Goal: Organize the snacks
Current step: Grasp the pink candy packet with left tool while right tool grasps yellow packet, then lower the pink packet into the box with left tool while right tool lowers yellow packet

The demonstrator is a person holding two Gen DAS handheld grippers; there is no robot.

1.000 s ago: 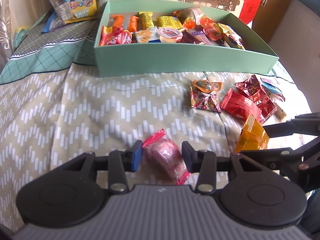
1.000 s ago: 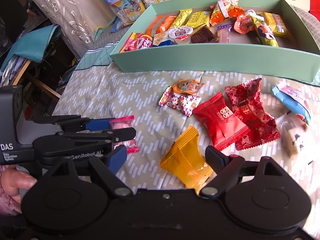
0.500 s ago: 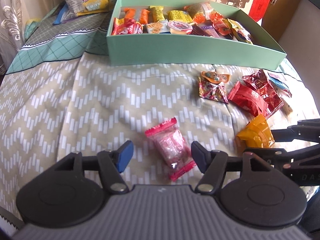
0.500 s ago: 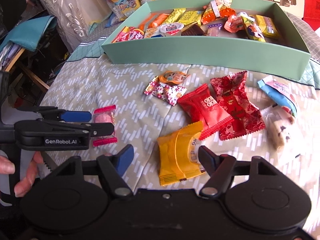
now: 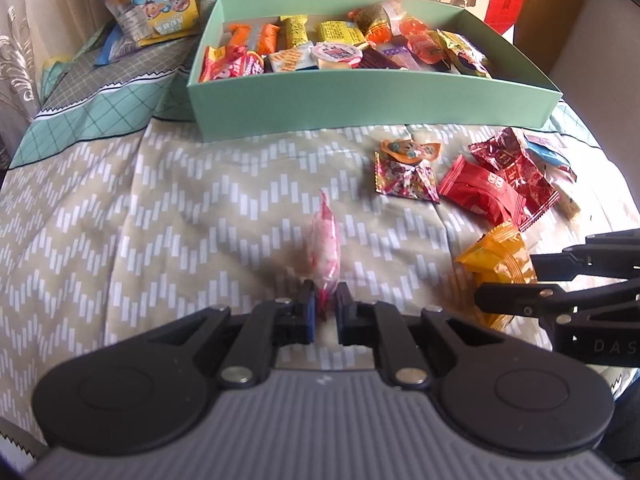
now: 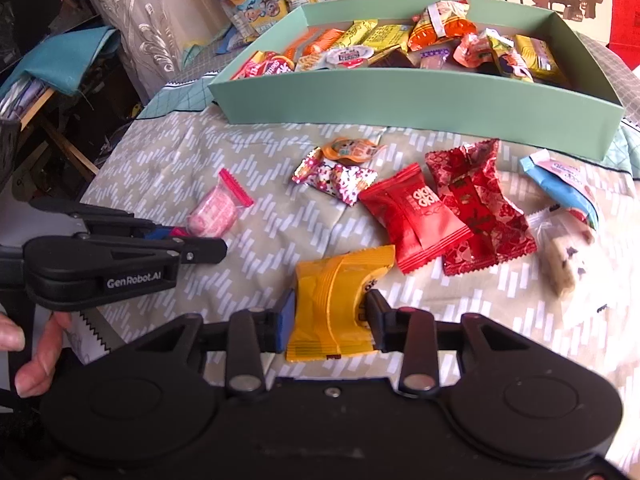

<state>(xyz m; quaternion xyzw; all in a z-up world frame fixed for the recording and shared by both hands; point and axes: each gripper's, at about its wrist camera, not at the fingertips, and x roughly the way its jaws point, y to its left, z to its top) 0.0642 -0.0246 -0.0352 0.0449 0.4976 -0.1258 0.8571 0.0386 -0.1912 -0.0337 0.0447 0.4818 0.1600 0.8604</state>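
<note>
My left gripper [image 5: 324, 309] is shut on the near end of a pink candy packet [image 5: 326, 250], which stands on edge above the cloth; it also shows in the right wrist view [image 6: 214, 210]. My right gripper [image 6: 330, 318] is shut on a yellow-orange snack packet [image 6: 340, 300], pinched at its sides; it shows in the left wrist view [image 5: 498, 266] too. The mint green box [image 5: 372, 100] with several snacks inside stands behind.
Loose snacks lie on the patterned tablecloth [image 5: 160, 216]: a red packet [image 6: 414, 216], a dark red wrapper [image 6: 478, 208], a floral candy [image 6: 340, 178], an orange jelly cup [image 6: 350, 148], a blue packet [image 6: 560, 182] and a white nougat [image 6: 564, 254]. Snack bags [image 5: 156, 8] lie behind the box.
Both grippers have closed: the left on the pink candy packet, now turned on edge, and the right on the yellow-orange packet. Both were open around them half a second ago.
</note>
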